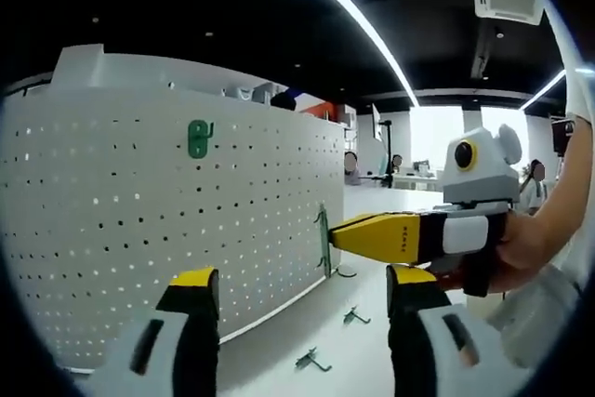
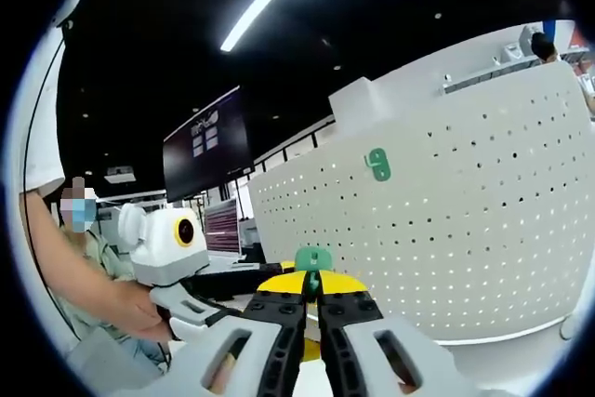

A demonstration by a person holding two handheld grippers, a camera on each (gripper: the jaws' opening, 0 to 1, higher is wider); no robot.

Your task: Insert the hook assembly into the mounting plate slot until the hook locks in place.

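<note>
A white perforated mounting plate stands upright on the table, also seen in the right gripper view. One green hook hangs high on it. My right gripper comes in from the right, shut on a second green hook whose tip sits at the plate's right edge. In the right gripper view its jaws are closed on that hook, pointing toward the plate. My left gripper stands open low before the plate, with nothing between its fingers.
Two loose green hooks lie on the white table between my left jaws. A person's hand holds the right gripper. A dark monitor and people sit in the background.
</note>
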